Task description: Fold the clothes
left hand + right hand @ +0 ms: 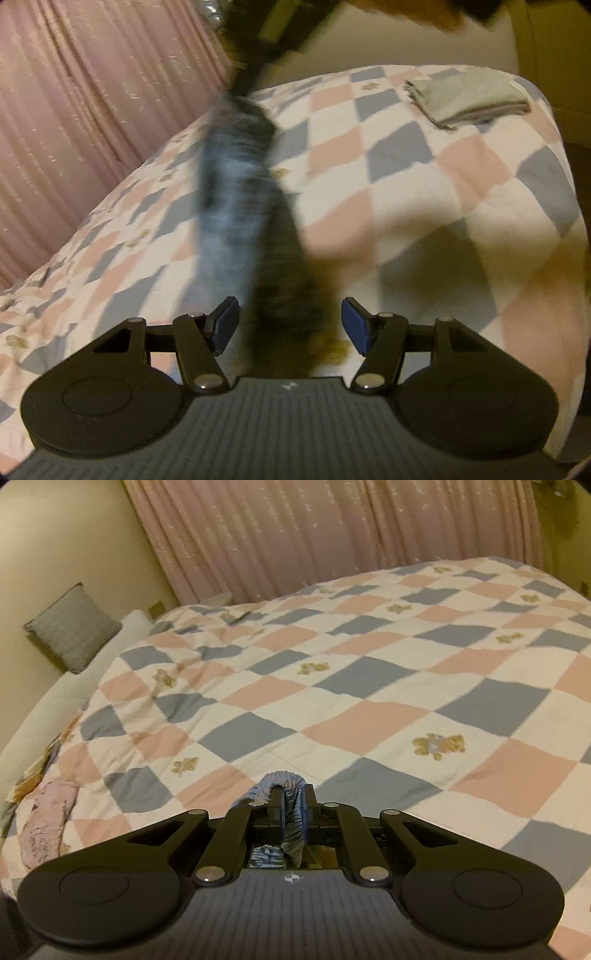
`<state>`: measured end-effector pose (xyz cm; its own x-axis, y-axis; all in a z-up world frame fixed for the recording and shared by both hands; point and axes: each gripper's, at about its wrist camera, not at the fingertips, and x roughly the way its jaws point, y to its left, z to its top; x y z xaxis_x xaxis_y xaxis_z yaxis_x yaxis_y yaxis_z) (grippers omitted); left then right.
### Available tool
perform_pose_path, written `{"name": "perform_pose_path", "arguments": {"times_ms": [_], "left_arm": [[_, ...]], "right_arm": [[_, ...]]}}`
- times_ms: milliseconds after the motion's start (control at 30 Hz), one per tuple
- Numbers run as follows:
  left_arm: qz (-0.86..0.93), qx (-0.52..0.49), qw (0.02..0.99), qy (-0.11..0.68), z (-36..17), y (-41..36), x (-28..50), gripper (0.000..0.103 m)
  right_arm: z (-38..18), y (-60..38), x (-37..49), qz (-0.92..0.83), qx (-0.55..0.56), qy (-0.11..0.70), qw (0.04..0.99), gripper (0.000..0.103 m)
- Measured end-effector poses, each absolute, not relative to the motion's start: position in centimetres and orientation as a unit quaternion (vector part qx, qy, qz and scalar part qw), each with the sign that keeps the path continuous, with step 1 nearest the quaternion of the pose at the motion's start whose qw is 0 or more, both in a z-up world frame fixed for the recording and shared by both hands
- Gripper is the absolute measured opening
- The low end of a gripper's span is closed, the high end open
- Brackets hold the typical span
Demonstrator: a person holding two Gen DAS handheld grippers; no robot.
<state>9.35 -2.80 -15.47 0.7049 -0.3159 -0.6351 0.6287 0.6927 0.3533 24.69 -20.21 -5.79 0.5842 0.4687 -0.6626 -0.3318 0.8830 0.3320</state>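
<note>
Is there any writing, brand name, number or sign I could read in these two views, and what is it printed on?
No readable words or numbers in either view.
Small white emblem on the left gripper body: a mark, no letters to read.
Similar small white emblem on the right gripper body: a round symbol, no letters.
Faint dark marks on the pink cloth at the quilt edge: perhaps print, too blurred to read.

The bed's quilt [369, 716] is soft matt patchwork cloth, lightly puckered. The blue garment [291, 812] looks like ribbed, striped knit fabric. The right gripper [291, 808] is matt black plastic with shiny metal rivets; the curtain [332, 531] faintly glistens.
</note>
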Motion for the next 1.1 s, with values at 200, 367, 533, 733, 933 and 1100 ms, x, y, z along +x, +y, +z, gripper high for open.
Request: {"name": "perform_pose_path", "arguments": {"times_ms": [200, 367, 533, 733, 933, 1100], "left_arm": [[-0.223, 0.263, 0.890, 0.300, -20.7, -5.5, 12.1, 0.054], [-0.193, 0.251, 0.902, 0.294, -23.7, -7.1, 14.0, 0.040], [-0.163, 0.247, 0.906, 0.304, -23.5, -6.6, 13.9, 0.008], [-0.158, 0.228, 0.921, 0.275, -15.2, -0.5, 8.7, 0.007], [-0.120, 0.241, 0.940, 0.207, -3.0, 6.5, 5.4, 0.007], [-0.117, 0.263, 0.949, 0.131, 5.2, 10.0, 4.3, 0.007]], "right_arm": [[-4.6, -19.3, 23.7, 0.246, 0.074, 0.375, 0.891, 0.008], [-5.0, -19.5, 22.9, 0.244, 0.086, 0.369, 0.893, 0.008], [-5.4, -19.4, 22.4, 0.238, 0.062, 0.367, 0.897, 0.008], [-2.6, -20.5, 20.9, 0.225, 0.051, 0.358, 0.905, 0.008], [3.3, -20.8, 16.5, 0.218, 0.058, 0.326, 0.918, 0.008], [9.1, -19.4, 10.5, 0.200, 0.060, 0.275, 0.939, 0.000]]}}
